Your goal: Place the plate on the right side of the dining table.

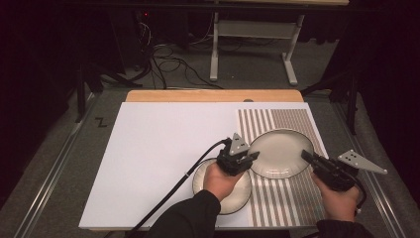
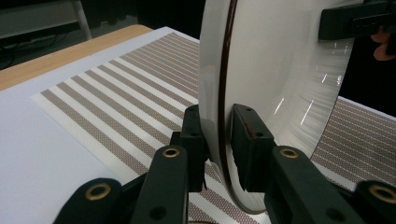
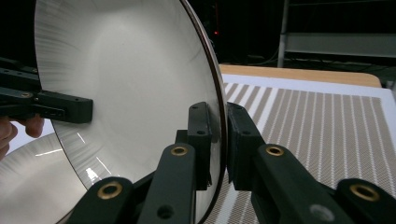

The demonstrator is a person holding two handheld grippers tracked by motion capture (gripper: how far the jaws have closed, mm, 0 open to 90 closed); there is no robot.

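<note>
Holding one big plate between them, the two grippers worked as a pair. The left gripper pinched the plate's left rim, and its jaws were clamped tight on the thin edge with the dark line around it. The right gripper pinched the rim on the other side, jaws squeezed on it the same way. The plate was white and shiny. It sat over the striped mat at the right part of the white board. From the gripper views it looked lifted off the mat. A second plate lay flat on the board, close by, under the person's left hand. The right hand was near the table's right edge.
</note>
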